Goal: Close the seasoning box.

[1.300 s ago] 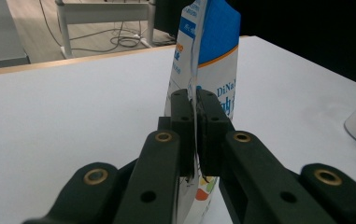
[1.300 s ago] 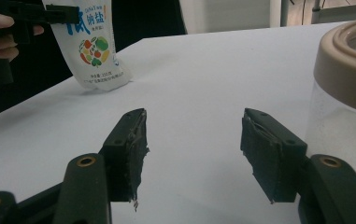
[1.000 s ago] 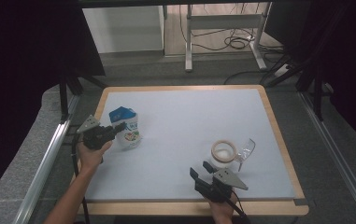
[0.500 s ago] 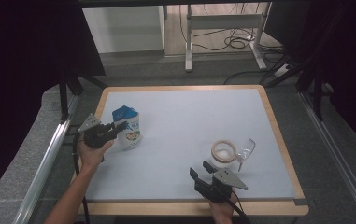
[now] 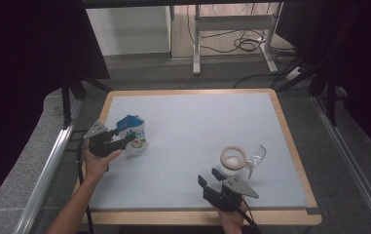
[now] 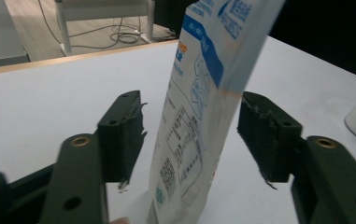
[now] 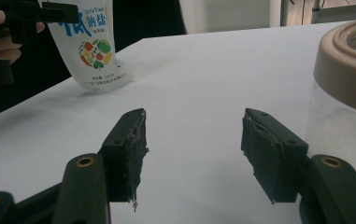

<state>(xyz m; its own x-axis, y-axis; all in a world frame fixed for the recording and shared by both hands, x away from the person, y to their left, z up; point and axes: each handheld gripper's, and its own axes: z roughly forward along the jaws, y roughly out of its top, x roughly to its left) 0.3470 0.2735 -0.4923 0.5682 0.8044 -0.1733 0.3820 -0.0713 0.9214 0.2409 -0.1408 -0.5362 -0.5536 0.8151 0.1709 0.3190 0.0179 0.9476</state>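
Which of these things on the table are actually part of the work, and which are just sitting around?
In use:
- white and blue pouch, standing between the jaws of the left tool, which have just been opening and no longer press it
- clear jar with a tan rim, next to the open right tool

Just about:
- cables on the floor
- metal stand behind the table

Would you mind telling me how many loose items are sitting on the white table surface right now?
2: a salt pouch at the left, between the left gripper's open jaws, and a clear jar with a beige rim at the right.
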